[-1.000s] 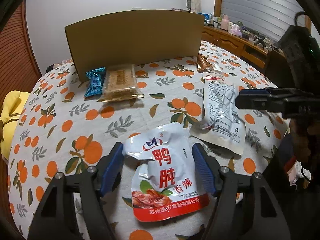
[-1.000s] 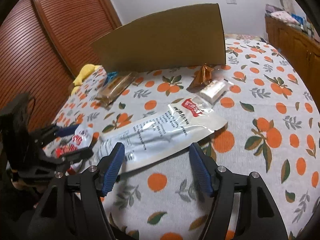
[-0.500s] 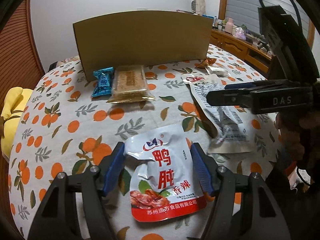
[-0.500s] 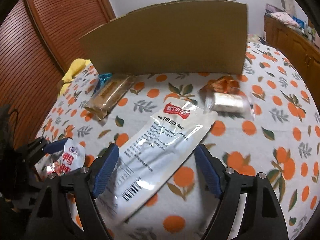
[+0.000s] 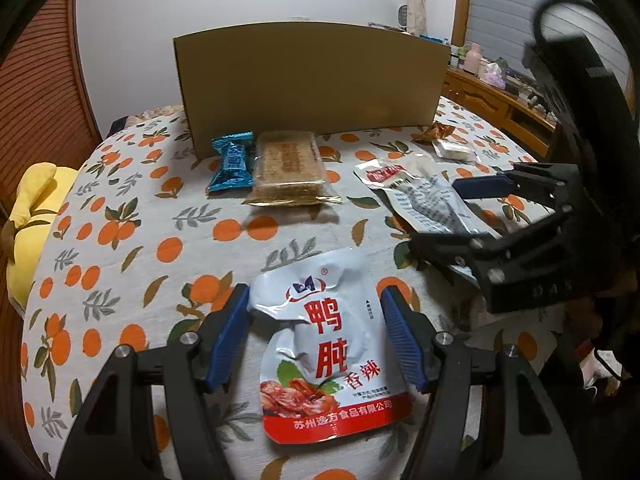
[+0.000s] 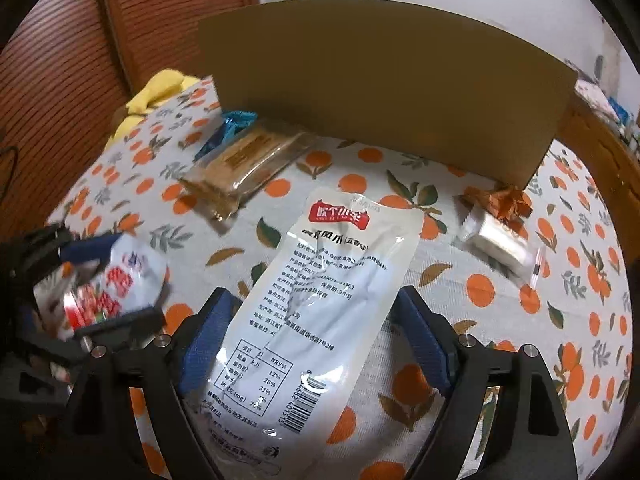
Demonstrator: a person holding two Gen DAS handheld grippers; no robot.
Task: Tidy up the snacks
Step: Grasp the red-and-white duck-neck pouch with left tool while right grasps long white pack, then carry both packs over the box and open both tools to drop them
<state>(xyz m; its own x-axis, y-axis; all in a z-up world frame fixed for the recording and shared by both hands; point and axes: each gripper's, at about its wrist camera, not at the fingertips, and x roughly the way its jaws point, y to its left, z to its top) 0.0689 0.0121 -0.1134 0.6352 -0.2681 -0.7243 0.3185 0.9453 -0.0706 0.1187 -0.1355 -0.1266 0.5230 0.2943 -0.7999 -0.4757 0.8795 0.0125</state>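
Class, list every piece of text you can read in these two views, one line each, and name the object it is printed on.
"鸭肫" and "香辣": red-bottomed pouch between the left jaws.
"苏州逸方食品有限公司": the same pouch's red band.
"NRV%", "12%", "28%", "31%": nutrition table on the white pouch between the right jaws.
"五香味": the same white pouch.
Its red logo, fine print and barcode digits: too blurred.
Blue wrapper and biscuit pack: unreadable.

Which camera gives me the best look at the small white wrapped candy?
Right wrist: the white candy lies unobstructed, its clear wrapper and the orange wrapper touching it plainly visible. Left wrist shows it far, small, near the cardboard.
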